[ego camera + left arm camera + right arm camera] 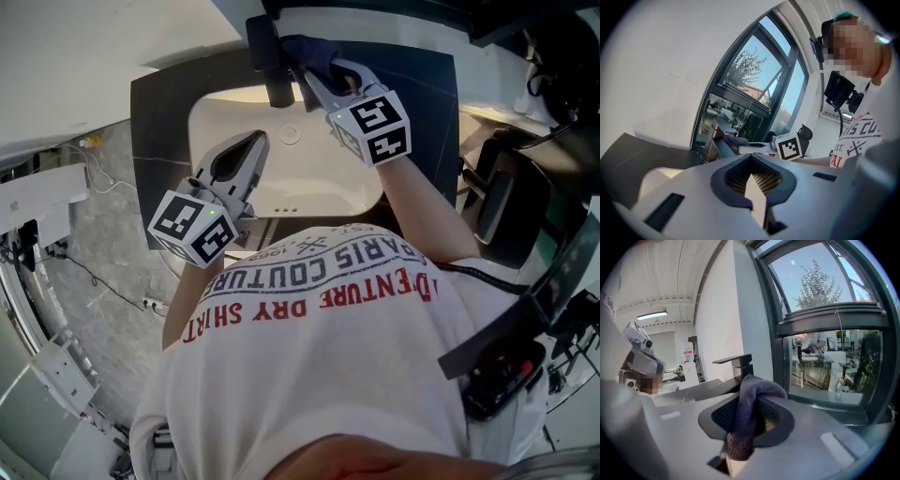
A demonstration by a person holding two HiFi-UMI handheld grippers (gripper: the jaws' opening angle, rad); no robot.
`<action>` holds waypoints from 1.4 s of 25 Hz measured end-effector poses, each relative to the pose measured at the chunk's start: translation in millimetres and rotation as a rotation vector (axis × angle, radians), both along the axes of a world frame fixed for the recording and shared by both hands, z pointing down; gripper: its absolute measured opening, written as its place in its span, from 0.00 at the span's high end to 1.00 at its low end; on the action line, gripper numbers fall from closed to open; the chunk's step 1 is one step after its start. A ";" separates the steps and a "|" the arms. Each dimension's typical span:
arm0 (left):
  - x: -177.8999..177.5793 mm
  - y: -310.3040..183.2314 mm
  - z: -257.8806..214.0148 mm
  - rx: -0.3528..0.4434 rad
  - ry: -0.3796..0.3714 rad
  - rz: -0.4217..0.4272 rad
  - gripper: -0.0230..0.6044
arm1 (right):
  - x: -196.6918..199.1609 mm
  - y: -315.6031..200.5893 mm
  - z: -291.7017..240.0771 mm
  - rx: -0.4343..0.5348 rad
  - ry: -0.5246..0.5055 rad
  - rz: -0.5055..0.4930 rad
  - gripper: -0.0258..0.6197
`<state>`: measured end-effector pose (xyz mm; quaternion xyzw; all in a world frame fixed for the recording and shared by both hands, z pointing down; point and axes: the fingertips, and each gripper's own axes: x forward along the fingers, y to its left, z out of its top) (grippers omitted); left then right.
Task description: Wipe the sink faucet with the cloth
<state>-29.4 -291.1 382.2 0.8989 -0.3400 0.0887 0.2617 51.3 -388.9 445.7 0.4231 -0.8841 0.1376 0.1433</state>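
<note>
A dark, square-bodied faucet (270, 58) stands at the back of the white sink (211, 122). My right gripper (306, 71) is shut on a dark blue cloth (315, 52), which bunches beside the faucet's right side, touching or nearly touching it. In the right gripper view the cloth (746, 416) hangs pinched between the jaws, with the faucet (737, 365) just beyond. My left gripper (253, 142) hovers over the basin's left part, shut and empty. In the left gripper view, the faucet (714, 139) and the cloth (736, 141) sit ahead of the shut jaws.
The sink sits in a dark countertop (155, 112) against a white wall and a large window (834, 362). Its drain (290, 134) lies between the grippers. Cables and equipment crowd the floor at the left and the right.
</note>
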 end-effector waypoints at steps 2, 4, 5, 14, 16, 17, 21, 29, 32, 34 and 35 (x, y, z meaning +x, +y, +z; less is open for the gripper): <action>0.6 0.4 1.4 -0.003 -0.003 0.003 0.96 | 0.6 5.9 4.2 0.007 0.006 -0.018 0.85; 1.0 0.6 2.1 -0.004 -0.006 0.007 0.96 | 1.2 11.4 8.6 0.018 0.016 -0.039 0.85; 1.0 0.4 2.1 -0.004 -0.007 0.008 0.96 | 1.6 13.9 10.8 0.019 0.021 -0.048 0.85; -0.6 -5.6 14.0 -0.024 -0.010 0.008 0.96 | -12.3 26.5 26.4 0.060 0.066 -0.166 0.85; -2.6 -6.4 17.1 -0.029 -0.012 0.004 0.96 | -18.0 26.9 28.2 0.074 0.069 -0.190 0.85; -3.1 -7.0 18.3 -0.030 -0.013 0.003 0.96 | -20.5 25.9 28.8 0.079 0.066 -0.198 0.85; -5.1 -10.0 20.6 -0.034 -0.015 -0.001 0.96 | -29.5 17.4 27.5 0.101 0.067 -0.210 0.85; -9.1 -15.6 25.9 -0.045 -0.020 -0.010 0.96 | -35.8 -9.8 31.8 0.116 0.091 -0.188 0.85; -9.7 -15.9 27.3 -0.052 -0.025 -0.011 0.96 | -38.9 -20.6 34.0 0.116 0.105 -0.182 0.85; -11.2 -16.5 28.4 -0.052 -0.025 -0.014 0.96 | -40.7 -24.9 35.5 0.113 0.109 -0.180 0.85; -12.2 -16.7 29.2 -0.051 -0.023 -0.017 0.96 | -41.4 -26.0 36.5 0.110 0.110 -0.179 0.85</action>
